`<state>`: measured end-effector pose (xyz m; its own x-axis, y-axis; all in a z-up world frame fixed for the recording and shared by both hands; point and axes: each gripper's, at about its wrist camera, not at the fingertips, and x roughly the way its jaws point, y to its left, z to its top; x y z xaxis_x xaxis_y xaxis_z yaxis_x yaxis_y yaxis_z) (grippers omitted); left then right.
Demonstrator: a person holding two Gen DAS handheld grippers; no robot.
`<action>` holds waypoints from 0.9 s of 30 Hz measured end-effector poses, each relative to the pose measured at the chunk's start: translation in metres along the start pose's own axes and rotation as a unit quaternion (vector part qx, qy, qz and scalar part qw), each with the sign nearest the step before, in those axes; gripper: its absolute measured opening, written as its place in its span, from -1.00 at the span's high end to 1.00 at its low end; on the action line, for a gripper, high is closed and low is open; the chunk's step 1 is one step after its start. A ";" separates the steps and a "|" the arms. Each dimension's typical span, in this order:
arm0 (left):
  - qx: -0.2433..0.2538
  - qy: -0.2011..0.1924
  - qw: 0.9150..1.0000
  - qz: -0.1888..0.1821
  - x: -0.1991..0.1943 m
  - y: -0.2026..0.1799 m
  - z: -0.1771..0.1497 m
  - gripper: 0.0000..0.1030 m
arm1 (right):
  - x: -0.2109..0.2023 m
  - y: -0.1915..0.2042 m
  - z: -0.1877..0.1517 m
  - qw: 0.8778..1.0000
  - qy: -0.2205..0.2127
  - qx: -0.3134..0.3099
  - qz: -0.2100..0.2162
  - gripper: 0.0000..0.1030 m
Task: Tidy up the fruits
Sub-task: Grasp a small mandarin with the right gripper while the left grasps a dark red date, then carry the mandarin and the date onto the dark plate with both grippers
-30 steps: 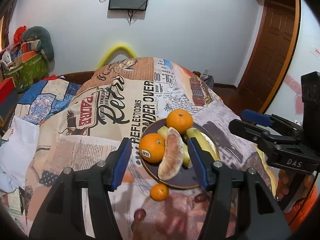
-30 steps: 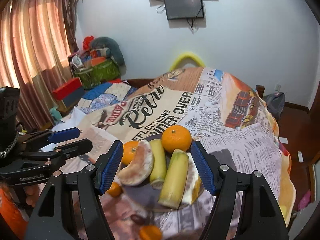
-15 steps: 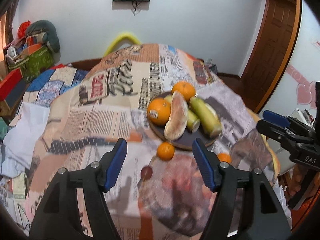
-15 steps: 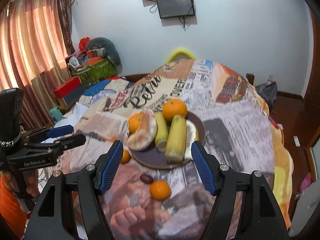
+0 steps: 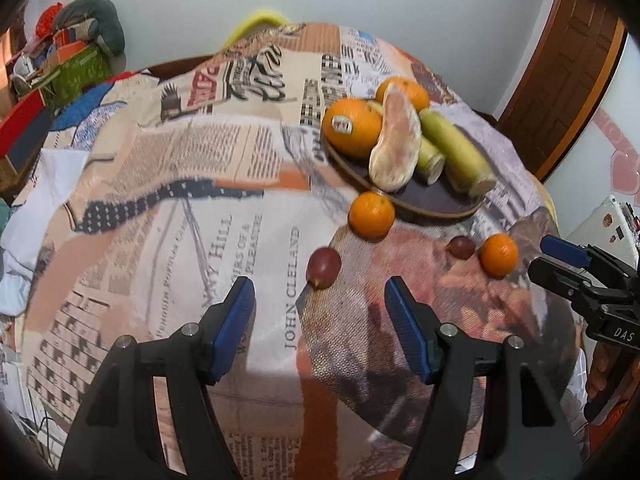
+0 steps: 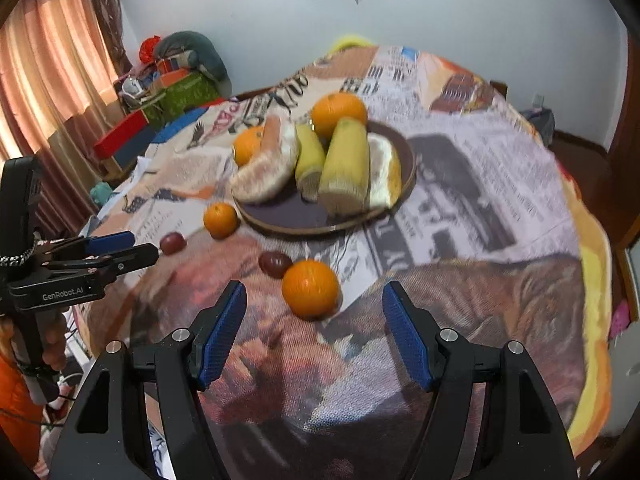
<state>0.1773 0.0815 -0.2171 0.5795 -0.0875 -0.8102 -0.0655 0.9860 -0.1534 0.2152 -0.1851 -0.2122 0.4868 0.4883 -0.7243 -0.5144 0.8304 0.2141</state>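
A dark round plate (image 5: 436, 204) (image 6: 406, 160) holds two oranges (image 5: 352, 128), a peeled pomelo wedge (image 5: 394, 140) and two green-yellow bananas (image 5: 456, 152). On the cloth lie two small tangerines (image 5: 371, 214) (image 5: 499, 255) and two red grapes (image 5: 323, 266) (image 5: 461, 247). My left gripper (image 5: 320, 312) is open and empty, just short of the nearer grape. My right gripper (image 6: 314, 316) is open and empty, with a tangerine (image 6: 310, 289) just ahead between its fingers and a grape (image 6: 275, 264) beside it.
The round table is covered with a newspaper-print cloth (image 5: 180, 184). A yellow chair back (image 5: 260, 20) stands behind it. Boxes and bags (image 6: 172, 84) are stacked by the curtain at the left. A wooden door (image 5: 568, 68) is at the right.
Both grippers have pulled back from over the plate toward the table's near side. The loose tangerines and grapes now lie in front of them. Both stay open.
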 end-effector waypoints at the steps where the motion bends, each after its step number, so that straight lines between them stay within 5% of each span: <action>1: -0.004 0.004 1.000 -0.001 0.003 0.001 -0.001 -0.31 | 0.003 0.000 -0.001 1.000 0.005 0.002 0.004 -0.31; 9: 0.001 -0.002 1.000 -0.003 0.015 0.002 0.003 -0.13 | 0.019 -0.001 -0.006 1.000 0.023 0.005 0.016 -0.04; 17: 0.005 -0.003 1.000 -0.008 0.023 0.002 0.010 0.36 | 0.026 -0.001 -0.004 1.000 0.024 0.008 0.020 0.29; 22: 0.005 -0.002 1.000 -0.011 0.025 0.002 0.011 0.62 | 0.024 -0.002 -0.002 1.000 0.018 0.011 0.021 0.34; 27: 0.001 0.001 1.000 -0.017 0.024 0.003 0.011 0.63 | 0.020 0.001 0.000 1.000 0.012 0.010 0.023 0.34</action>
<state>0.1999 0.0838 -0.2306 0.5805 -0.1219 -0.8051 -0.0445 0.9825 -0.1808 0.2250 -0.1748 -0.2262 0.4450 0.5201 -0.7291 -0.5223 0.8120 0.2605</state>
